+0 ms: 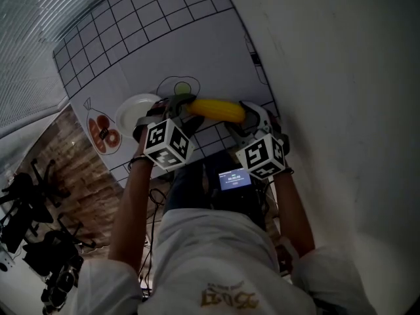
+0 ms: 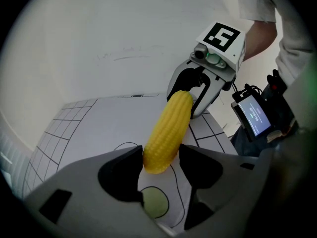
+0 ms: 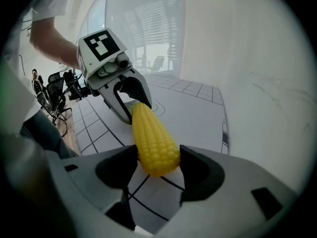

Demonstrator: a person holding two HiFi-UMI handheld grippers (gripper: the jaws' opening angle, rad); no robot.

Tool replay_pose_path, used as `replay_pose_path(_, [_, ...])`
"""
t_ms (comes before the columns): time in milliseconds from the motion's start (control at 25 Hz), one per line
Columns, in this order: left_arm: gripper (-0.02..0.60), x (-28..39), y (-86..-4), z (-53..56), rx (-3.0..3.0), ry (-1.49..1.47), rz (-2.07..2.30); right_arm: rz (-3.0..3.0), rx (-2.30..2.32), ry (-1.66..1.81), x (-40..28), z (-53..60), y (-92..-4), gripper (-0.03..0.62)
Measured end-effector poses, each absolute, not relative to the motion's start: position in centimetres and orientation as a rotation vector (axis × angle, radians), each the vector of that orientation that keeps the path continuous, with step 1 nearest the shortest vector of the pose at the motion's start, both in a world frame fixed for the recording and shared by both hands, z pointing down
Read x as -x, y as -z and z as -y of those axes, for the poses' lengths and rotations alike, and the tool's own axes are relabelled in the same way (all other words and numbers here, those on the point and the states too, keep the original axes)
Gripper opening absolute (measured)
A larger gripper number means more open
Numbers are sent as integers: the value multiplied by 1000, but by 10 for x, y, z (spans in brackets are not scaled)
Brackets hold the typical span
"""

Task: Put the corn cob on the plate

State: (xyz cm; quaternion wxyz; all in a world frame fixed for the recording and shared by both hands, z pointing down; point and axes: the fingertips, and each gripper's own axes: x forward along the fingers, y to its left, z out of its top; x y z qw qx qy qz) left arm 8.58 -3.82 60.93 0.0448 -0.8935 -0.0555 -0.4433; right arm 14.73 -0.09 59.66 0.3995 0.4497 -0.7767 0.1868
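A yellow corn cob [image 1: 216,109] hangs level above the white gridded mat, held at both ends. My left gripper [image 1: 178,107] is shut on its left end and my right gripper [image 1: 247,117] on its right end. In the left gripper view the cob [image 2: 166,132] runs from my left gripper [image 2: 161,162] away to the right gripper [image 2: 190,90]. In the right gripper view the cob [image 3: 152,135] sits between the pads of my right gripper [image 3: 158,165] and reaches the left gripper [image 3: 130,100]. A white plate [image 1: 131,110] lies on the mat just left of the left gripper.
The mat carries a printed outline with a green disc [image 1: 183,87] behind the cob and a red-orange drawing [image 1: 103,134] left of the plate. A small lit screen [image 1: 234,178] hangs at the person's waist. A pale wall rises at the right; chairs [image 1: 26,202] stand at the lower left.
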Motion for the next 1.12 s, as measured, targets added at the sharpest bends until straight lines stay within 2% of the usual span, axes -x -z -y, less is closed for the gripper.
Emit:
replay_pose_path(640, [242, -89, -548, 40, 2678, 1306, 131, 1968, -1200, -422, -150, 1, -537, 273])
replay_pose_path(1120, [242, -82, -543, 51, 2704, 1315, 44, 1991, -1133, -378, -145, 15, -530, 273])
